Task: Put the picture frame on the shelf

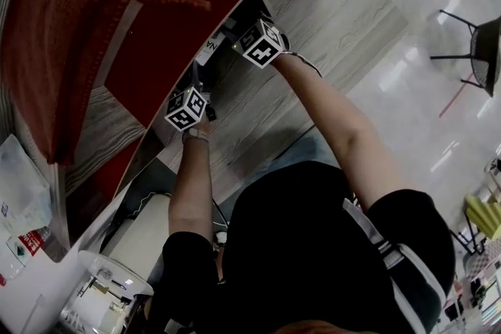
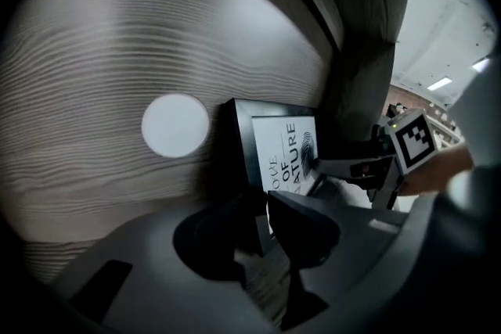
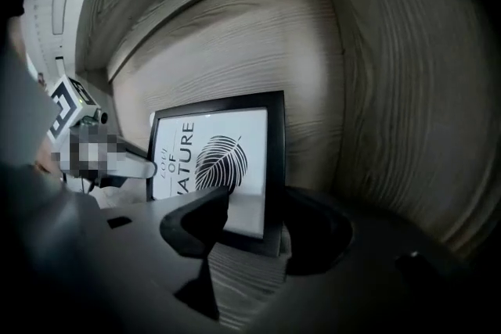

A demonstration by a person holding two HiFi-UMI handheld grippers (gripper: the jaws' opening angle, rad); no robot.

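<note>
The picture frame point(image 3: 219, 164) is black with a white print of a leaf and the words "LOVE OF NATURE". It stands upright on the wooden shelf floor point(image 3: 243, 278), close to the grey wood back wall point(image 2: 156, 35). My right gripper point(image 3: 254, 219) is shut on the frame's lower right edge, one jaw in front and one behind. My left gripper point(image 2: 262, 219) is shut on the opposite edge of the picture frame point(image 2: 278, 152). In the head view both grippers, left point(image 1: 196, 86) and right point(image 1: 244, 37), reach into a shelf compartment, where only a sliver of the frame point(image 1: 210, 49) shows.
A white round disc point(image 2: 175, 124) sits on the back wall beside the frame. The shelf unit has red panels point(image 1: 176, 43), and a rust-red knitted cloth point(image 1: 55, 35) lies on it. A white container point(image 1: 106, 289) stands at the lower left, and a chair point(image 1: 484, 51) on the glossy floor.
</note>
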